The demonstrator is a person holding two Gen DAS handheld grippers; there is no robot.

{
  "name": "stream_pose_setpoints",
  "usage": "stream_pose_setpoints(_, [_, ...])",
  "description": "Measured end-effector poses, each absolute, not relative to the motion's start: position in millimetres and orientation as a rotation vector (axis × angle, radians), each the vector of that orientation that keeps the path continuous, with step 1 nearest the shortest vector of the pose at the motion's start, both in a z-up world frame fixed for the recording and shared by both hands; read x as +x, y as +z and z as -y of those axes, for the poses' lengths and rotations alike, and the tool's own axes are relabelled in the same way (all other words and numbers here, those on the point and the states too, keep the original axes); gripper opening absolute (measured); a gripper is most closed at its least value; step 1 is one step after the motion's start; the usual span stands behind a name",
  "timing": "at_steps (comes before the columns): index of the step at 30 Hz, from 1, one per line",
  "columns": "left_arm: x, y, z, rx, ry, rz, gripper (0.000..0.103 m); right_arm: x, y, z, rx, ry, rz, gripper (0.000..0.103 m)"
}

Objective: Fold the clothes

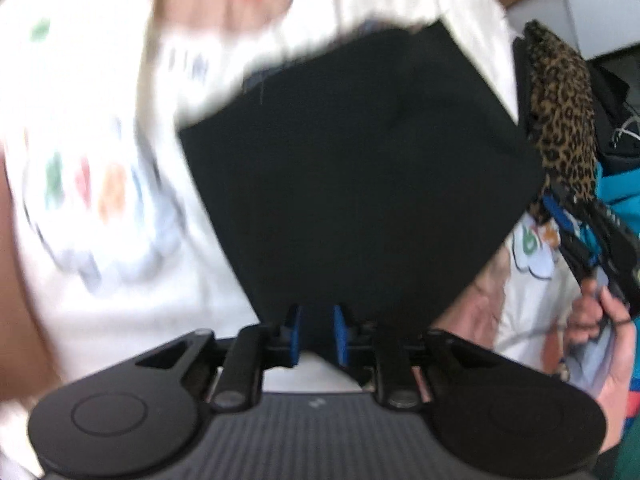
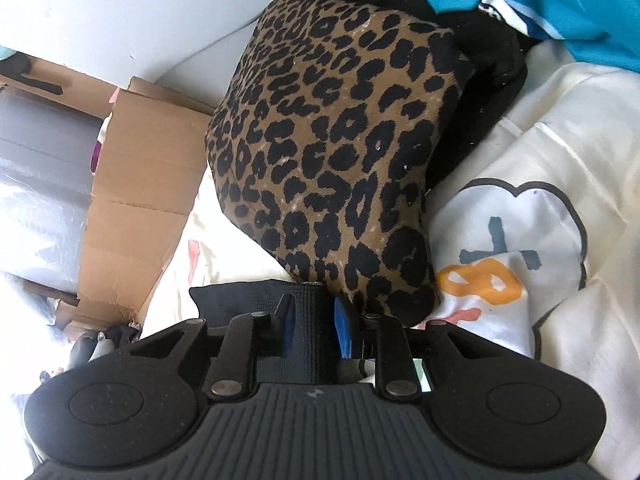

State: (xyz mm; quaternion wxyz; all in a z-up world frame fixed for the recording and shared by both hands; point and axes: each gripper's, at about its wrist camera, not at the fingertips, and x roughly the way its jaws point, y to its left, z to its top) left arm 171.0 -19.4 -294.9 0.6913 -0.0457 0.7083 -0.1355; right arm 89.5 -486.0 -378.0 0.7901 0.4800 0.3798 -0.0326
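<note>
Showing an orange "8" and grey cross, white printed sheet (image 2: 500,264) lies beside leopard cloth (image 2: 332,152).

White printed sheet (image 2: 560,168) carries folded black garment (image 1: 360,168), leopard-print piece (image 2: 332,152).

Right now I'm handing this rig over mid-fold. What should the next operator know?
Left gripper: open, gripping nothing, at a corner of the folded black garment.
Right gripper: a black ribbed band sits between its pads, grip unclear, beside the folded leopard-print garment.
Both garments lie on the white printed cloth.
Left to do: the teal and dark clothes heaped behind look unfolded.
</note>
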Motion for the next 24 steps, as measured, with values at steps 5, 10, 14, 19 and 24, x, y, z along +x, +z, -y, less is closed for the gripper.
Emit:
stream_pose_setpoints(5, [235.3, -257.3, 39.4, 0.069, -0.376, -1.492, 0.033, 79.2, -378.4, 480.5, 1.026, -0.068, -0.826, 0.039])
stream_pose_setpoints(10, [295.7, -237.9, 64.5, 0.239, -0.479, -1.422, 0.050, 79.4, -379.7, 465.5, 1.003, -0.048, -0.858, 0.039])
stream_pose_setpoints(14, [322.5, -236.9, 72.6, 0.280, -0.537, -1.370, 0.060, 80.8, -378.3, 454.0, 0.975, -0.040, -0.890, 0.039])
stream_pose_setpoints(19, [328.7, -264.4, 95.3, 0.317, -0.696, -1.336, 0.066, 77.1, -379.2, 445.5, 0.936, -0.053, -0.927, 0.039])
stream_pose_setpoints(24, [329.6, -294.4, 101.0, 0.300, -0.817, -1.300, 0.074, 74.9, -375.4, 437.4, 0.889, -0.059, -0.944, 0.039])
